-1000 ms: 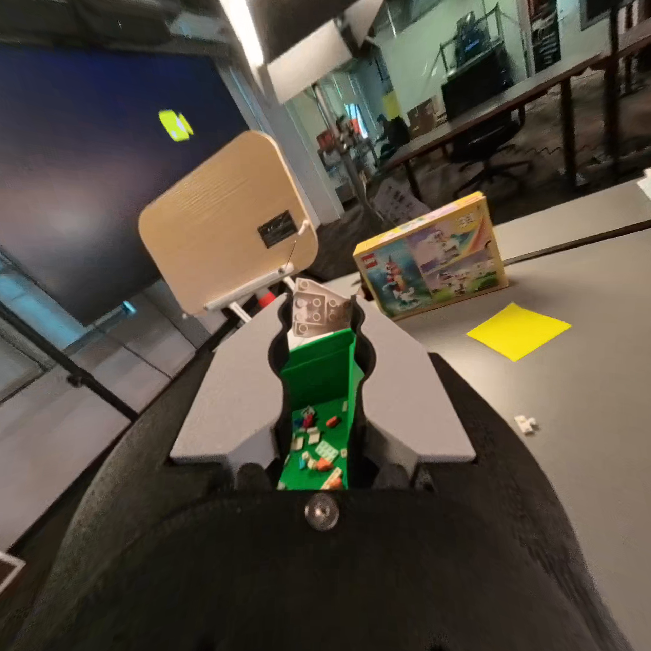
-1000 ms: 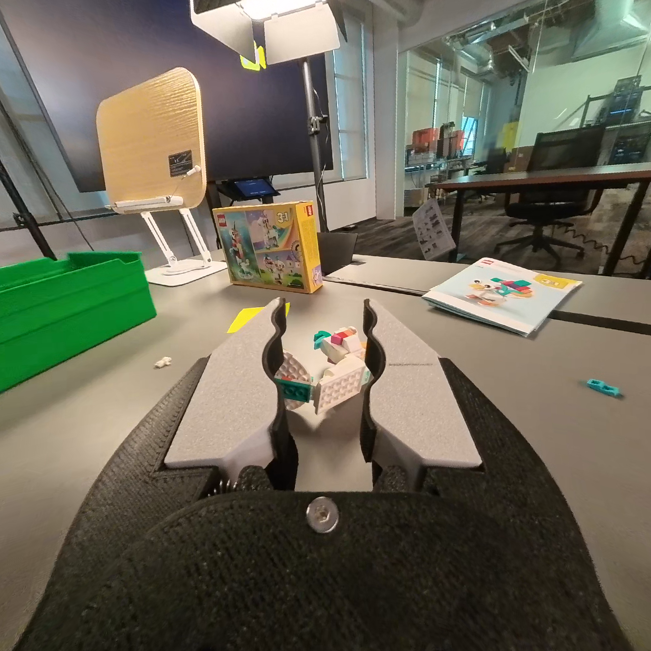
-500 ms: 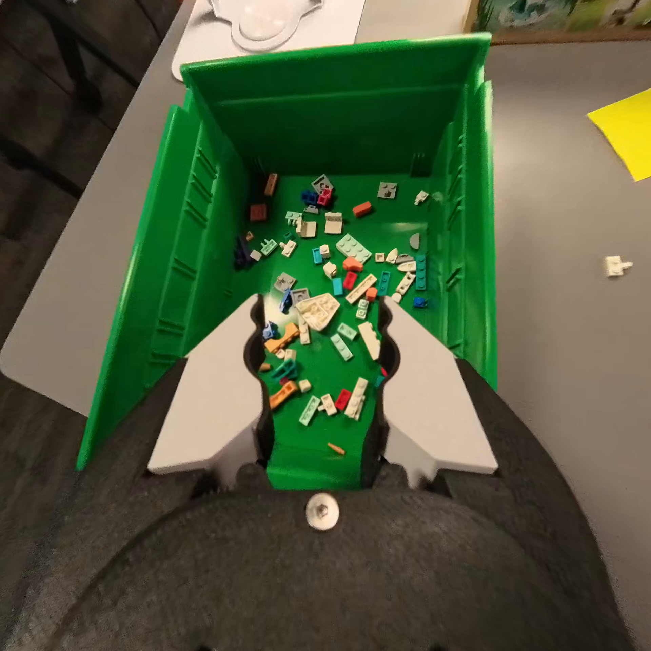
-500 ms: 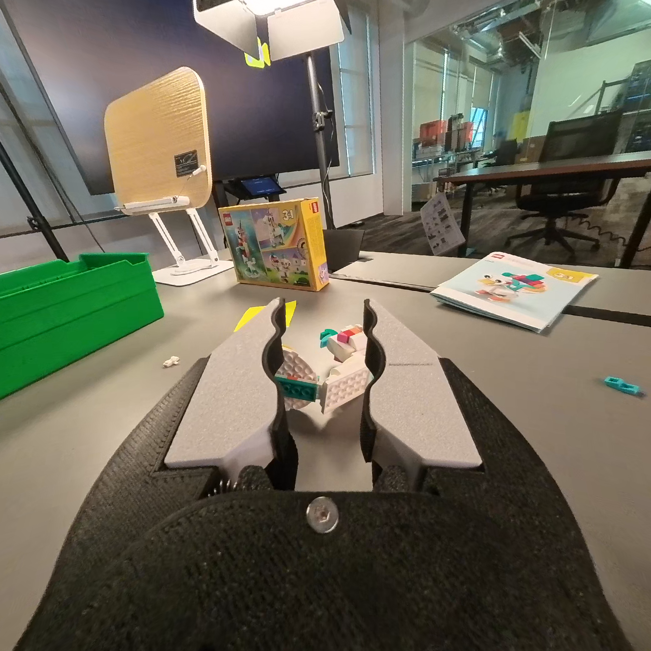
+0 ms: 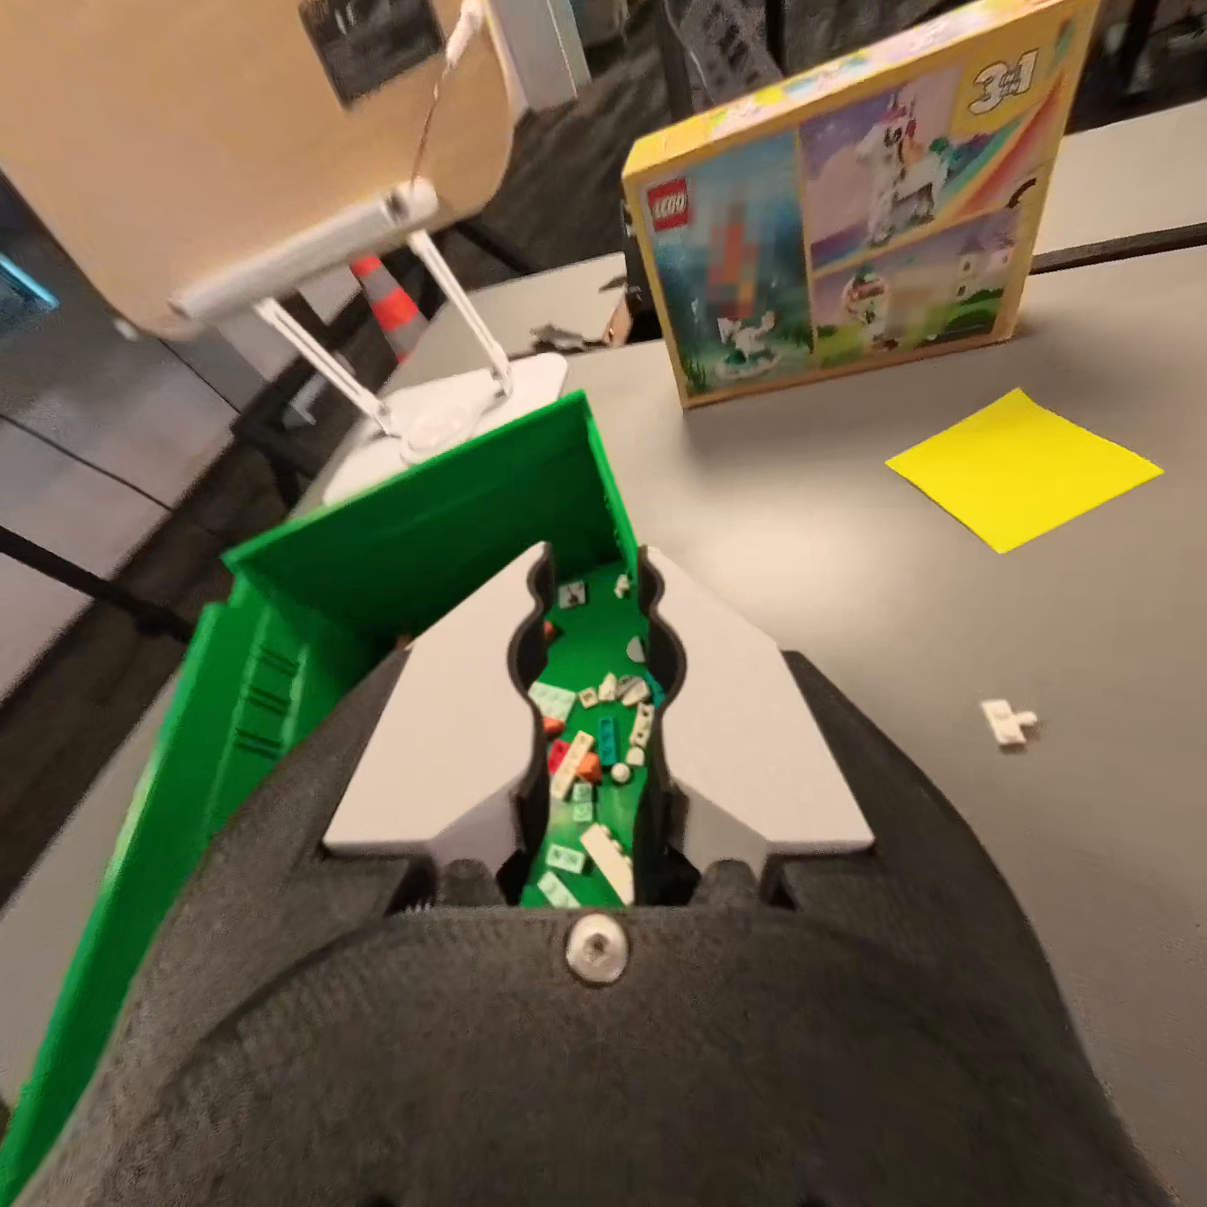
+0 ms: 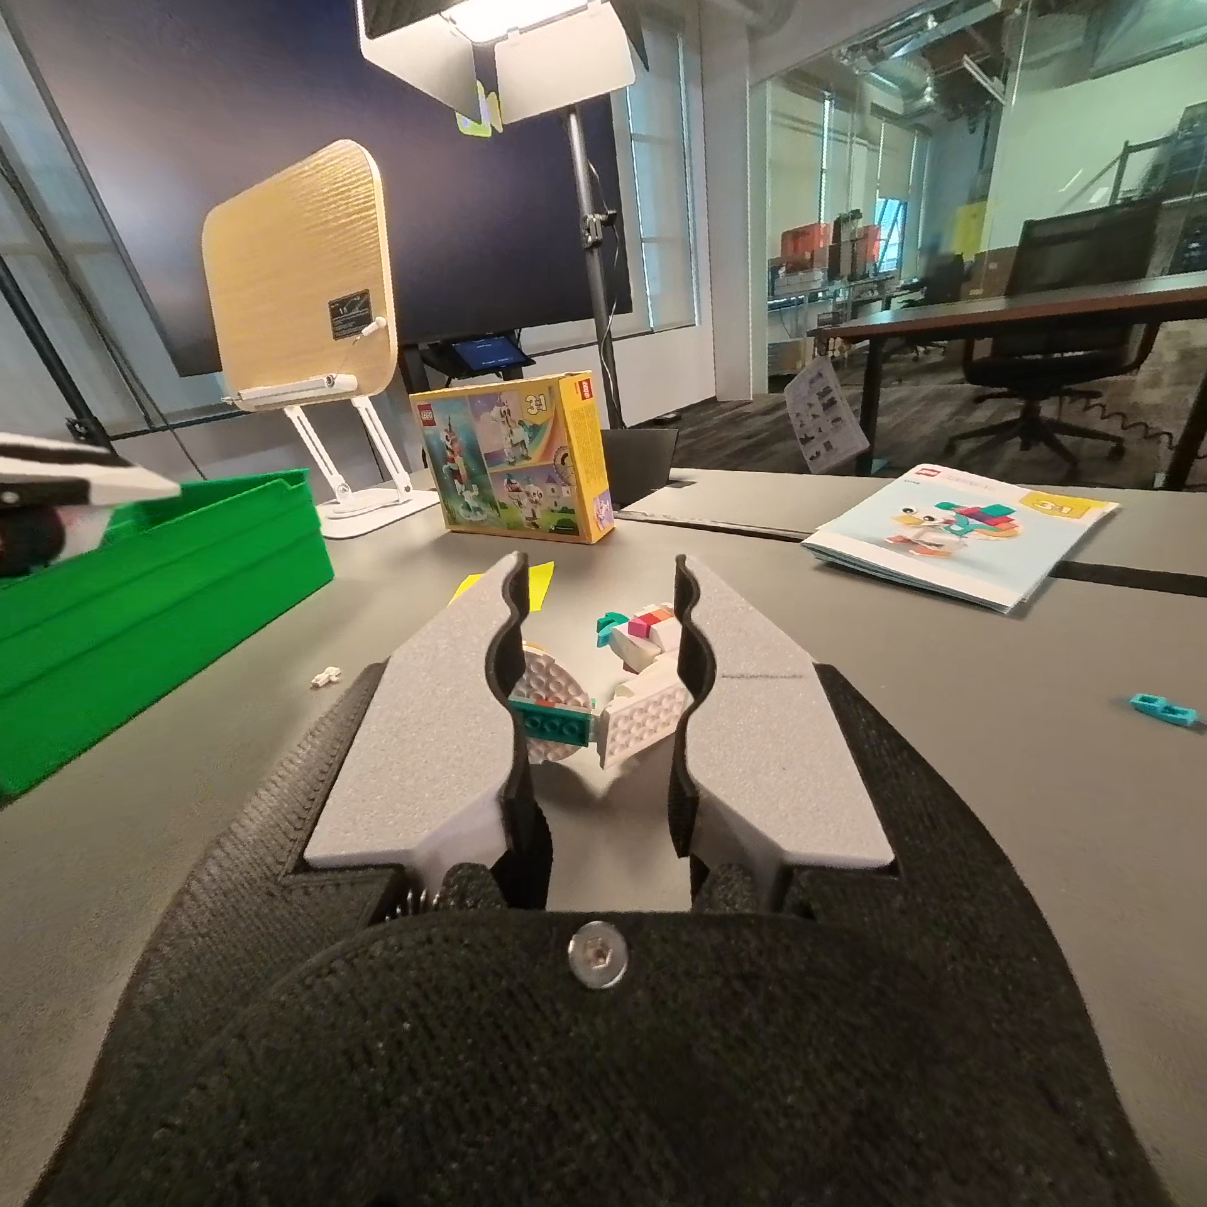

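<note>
left gripper (image 5: 593, 568) over green bin (image 5: 418, 542), jaws a bit apart w/ nothing between, loose small bricks (image 5: 588, 751) on bin floor below, yellow toy box (image 5: 842, 215) standing behind, yellow paper square (image 5: 1019, 470) + tiny white piece (image 5: 1009, 722) on grey table (image 5: 816, 555)

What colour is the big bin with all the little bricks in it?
Bright green bin, clearest in the left wrist view.

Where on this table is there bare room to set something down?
Bare grey table lies between the instruction booklet and the small teal piece, and between the yellow paper and the loose white piece. Crowded: the green bin, strewn with bricks, and the spot around the brick model in the right gripper.
</note>
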The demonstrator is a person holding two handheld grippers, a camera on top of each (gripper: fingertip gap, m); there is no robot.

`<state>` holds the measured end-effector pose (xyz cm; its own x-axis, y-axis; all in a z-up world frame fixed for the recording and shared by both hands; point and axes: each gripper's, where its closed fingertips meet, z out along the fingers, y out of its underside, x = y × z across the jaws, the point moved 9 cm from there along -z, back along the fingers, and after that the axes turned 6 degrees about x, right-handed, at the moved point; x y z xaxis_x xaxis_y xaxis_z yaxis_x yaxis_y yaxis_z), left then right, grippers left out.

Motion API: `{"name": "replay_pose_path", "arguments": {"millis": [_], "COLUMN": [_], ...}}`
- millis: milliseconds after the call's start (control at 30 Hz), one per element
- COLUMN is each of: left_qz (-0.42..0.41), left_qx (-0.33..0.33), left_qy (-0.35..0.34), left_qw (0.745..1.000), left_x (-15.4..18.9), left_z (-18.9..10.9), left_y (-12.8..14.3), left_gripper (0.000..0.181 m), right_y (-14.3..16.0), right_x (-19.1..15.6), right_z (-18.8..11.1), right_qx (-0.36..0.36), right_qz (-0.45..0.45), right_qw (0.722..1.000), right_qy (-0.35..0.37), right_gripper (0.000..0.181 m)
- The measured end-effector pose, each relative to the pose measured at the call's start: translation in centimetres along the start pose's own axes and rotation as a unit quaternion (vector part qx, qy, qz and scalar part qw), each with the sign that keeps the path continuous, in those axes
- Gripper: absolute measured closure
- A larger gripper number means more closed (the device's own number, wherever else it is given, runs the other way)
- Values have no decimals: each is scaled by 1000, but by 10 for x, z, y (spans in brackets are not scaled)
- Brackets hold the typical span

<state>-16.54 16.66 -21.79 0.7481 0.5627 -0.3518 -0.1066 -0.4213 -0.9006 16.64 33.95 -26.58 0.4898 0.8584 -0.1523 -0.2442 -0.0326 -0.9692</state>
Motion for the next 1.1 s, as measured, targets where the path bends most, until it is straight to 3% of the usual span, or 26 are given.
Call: {"name": "replay_pose_path", "arguments": {"millis": [100,167,233,300,400,533,700,800,900,967,1100], "left_qz": [47,47,71,71,131,114,13,-4,-32,-44,-47], "left_qx": [97,170,190,175,136,68,-41,-70,-103,-112,-116], "left_qy": [-20,68,158,242,240,279,256,204,217,232,248], "left_qw": [994,982,966,952,952,951,966,976,970,965,961], "left_x": [14,43,78,112,142,170,149,129,121,121,123], "left_z": [-23,-47,-66,-75,-68,-47,-11,4,10,12,12], "left_y": [-26,-43,-45,-33,-10,10,25,31,43,50,50], "left_gripper": [153,153,151,149,148,142,132,134,138,142,168], "right_y": [-1,-1,0,-1,-2,-2,-1,0,0,0,0], "right_x": [1,3,5,8,13,13,9,10,11,12,13], "right_z": [-1,-1,0,2,3,5,7,7,7,7,7], "right_qx": [5,7,3,1,0,3,-2,-1,1,1,2], "right_qz": [4,6,4,-5,-14,-10,-3,9,23,31,36], "right_qw": [1000,1000,1000,1000,1000,999,997,997,997,997,996], "right_qy": [0,-1,-6,-13,-22,-39,-71,-75,-75,-76,-76], "right_gripper": [139,139,138,138,138,138,139,139,139,139,139]}}
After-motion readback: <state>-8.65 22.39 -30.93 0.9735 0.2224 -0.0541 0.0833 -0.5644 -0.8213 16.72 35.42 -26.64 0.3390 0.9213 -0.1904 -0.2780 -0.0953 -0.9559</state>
